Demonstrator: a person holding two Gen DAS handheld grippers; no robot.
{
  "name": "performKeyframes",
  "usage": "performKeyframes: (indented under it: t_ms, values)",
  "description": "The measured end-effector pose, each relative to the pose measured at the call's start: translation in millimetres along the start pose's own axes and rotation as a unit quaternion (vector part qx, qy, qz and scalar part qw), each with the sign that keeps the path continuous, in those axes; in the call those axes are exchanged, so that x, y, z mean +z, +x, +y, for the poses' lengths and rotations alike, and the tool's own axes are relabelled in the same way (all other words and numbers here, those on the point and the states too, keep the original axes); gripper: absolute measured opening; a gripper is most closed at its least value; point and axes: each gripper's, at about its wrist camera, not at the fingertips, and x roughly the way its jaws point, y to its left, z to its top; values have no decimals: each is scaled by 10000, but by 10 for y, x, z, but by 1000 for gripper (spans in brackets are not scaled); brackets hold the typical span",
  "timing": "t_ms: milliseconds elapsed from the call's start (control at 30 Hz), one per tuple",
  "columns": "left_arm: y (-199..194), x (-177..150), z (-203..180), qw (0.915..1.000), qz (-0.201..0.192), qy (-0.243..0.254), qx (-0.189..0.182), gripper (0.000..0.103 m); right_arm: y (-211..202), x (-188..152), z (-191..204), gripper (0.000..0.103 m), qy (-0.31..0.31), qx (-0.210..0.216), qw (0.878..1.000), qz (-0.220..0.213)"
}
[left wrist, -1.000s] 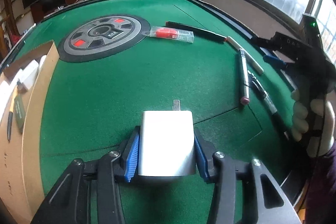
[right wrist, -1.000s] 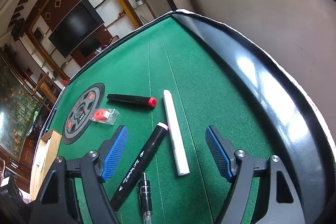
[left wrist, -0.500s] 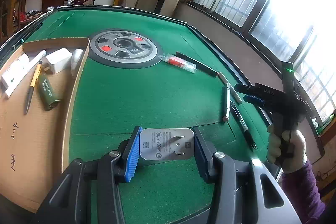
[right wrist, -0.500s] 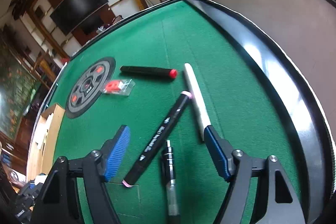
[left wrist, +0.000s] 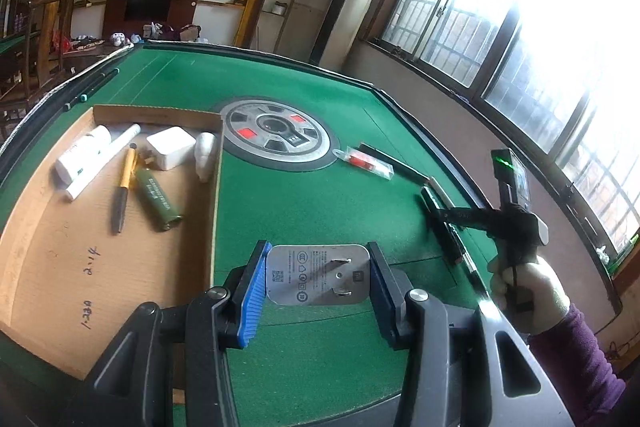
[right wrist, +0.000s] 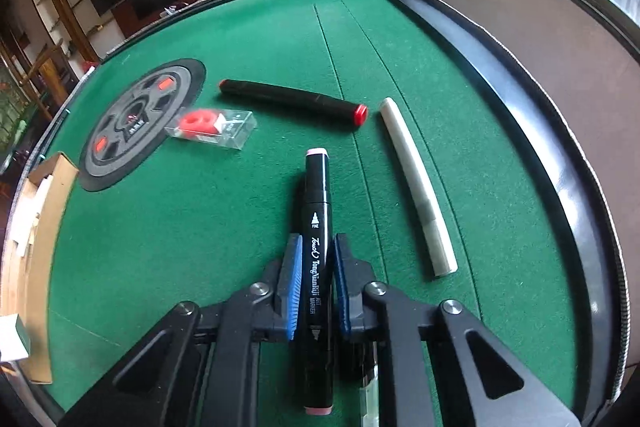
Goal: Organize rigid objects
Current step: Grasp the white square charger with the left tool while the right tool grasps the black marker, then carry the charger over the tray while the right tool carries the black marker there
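Since the earlier frames the right gripper (right wrist: 315, 281) has closed its blue pads onto the black art marker (right wrist: 317, 227), which earlier lay slanted between wide-apart jaws and now runs straight up the lower centre of the right wrist view, pink cap toward the top. Meanwhile the left gripper (left wrist: 318, 281) has swung so that the cardboard tray (left wrist: 80, 267) fills the left of its view; its jaws stay clamped on the white charger (left wrist: 318, 277), prong face toward the camera, low in the centre over the green table (left wrist: 280, 195), just right of the tray wall. On the felt near the marker lie a white pen (right wrist: 416, 183) to the right, a black marker with a red end (right wrist: 294, 99) above, and a clear case with red contents (right wrist: 212, 125) at centre left. Inside the tray rest another white charger (left wrist: 170, 147), a green tube (left wrist: 158, 199) and a yellow pen (left wrist: 124, 187).
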Motion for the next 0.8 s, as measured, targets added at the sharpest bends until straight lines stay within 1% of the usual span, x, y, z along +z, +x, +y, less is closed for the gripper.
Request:
performKeyframes:
  t_ms: [100, 167, 300, 500, 600, 667, 733, 800]
  values:
    - [-76, 34, 191, 9997, -80, -85, 204, 49, -127, -27, -33, 15, 196, 469, 9987, -54]
    - [-99, 52, 355, 9991, -106, -153, 373, 49, -228, -45, -15, 15, 273, 861, 9959, -73]
    - [-103, 66, 680, 9969, -56, -322, 713, 49, -381, -53, 192, 15, 251, 1497, 9884, -28]
    - [-28, 93, 1090, 9908, 187, -421, 1272, 49, -459, -98, 837, 15, -162, 2122, 9769, 193]
    - [67, 108, 1277, 9887, 375, -536, 1351, 49, -455, -145, 1223, 15, -380, 2450, 9679, 414]
    - [92, 150, 1358, 9882, 419, -583, 1354, 49, -476, -201, 1460, 15, -556, 2596, 9627, 517]
    - [139, 234, 1397, 9845, 559, -518, 1582, 49, -507, -240, 1696, 15, -775, 2666, 9591, 555]
    - [188, 295, 1455, 9815, 630, -503, 1735, 49, -529, -273, 1924, 15, -937, 2773, 9542, 614]
